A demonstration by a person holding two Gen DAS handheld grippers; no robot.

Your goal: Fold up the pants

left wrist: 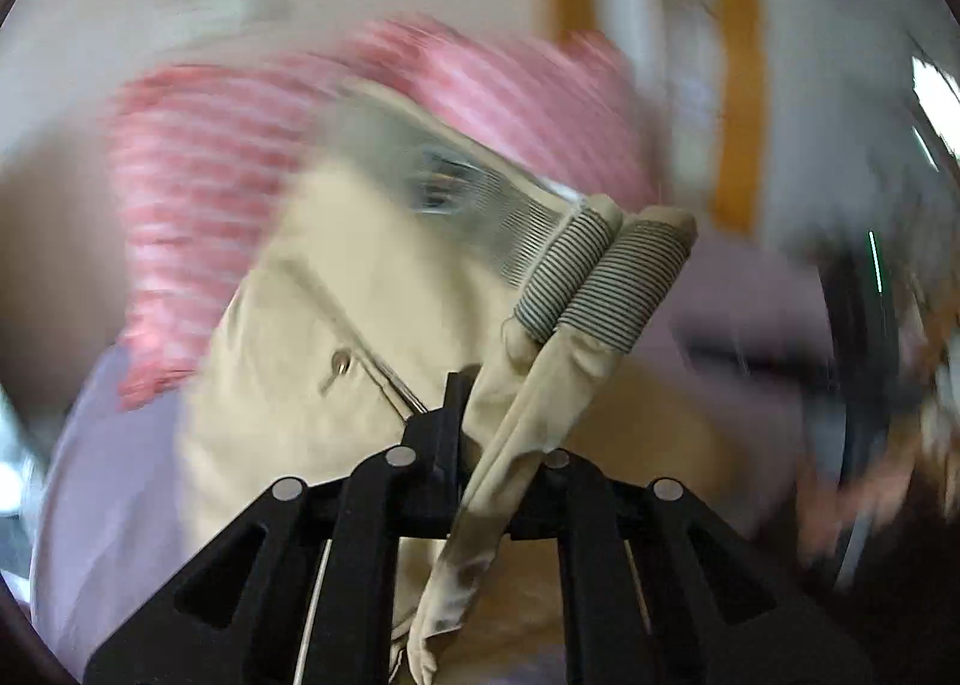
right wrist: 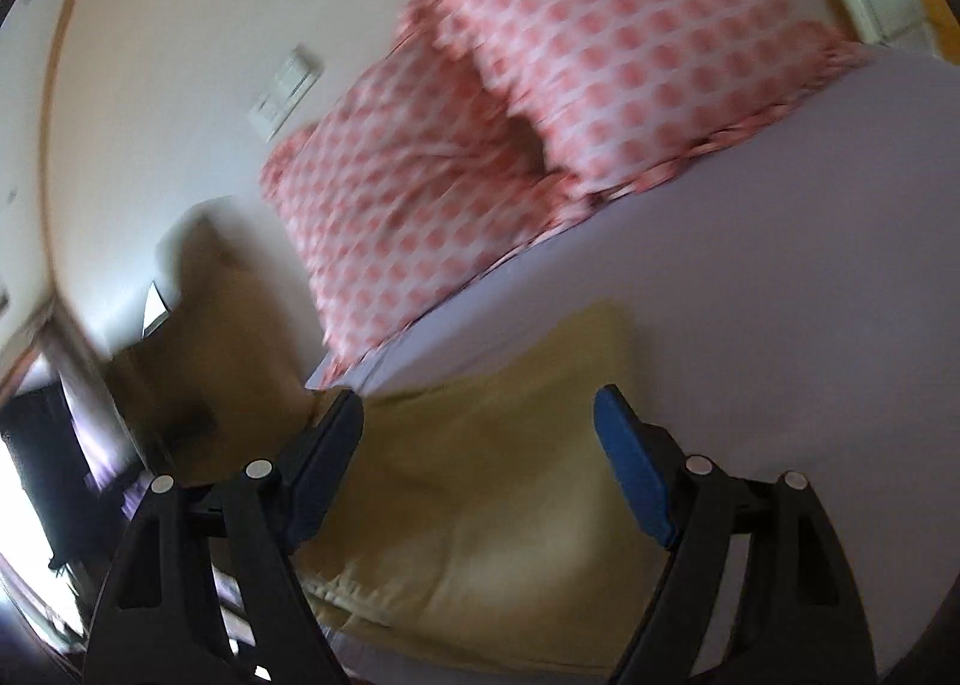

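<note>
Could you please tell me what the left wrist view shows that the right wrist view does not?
Only the left wrist view shows the left tongs shut on the beige pants' waistband, with its striped lining and a metal button. Only the right wrist view shows the right tongs open, above beige pants fabric lying on the lavender sheet, plus a wall switch. Both show the pants and the pink patterned pillows.

Two pink-patterned pillows [right wrist: 510, 103] lie at the head of the bed [right wrist: 780, 277]; a wall switch [right wrist: 285, 91] sits beside them.
</note>
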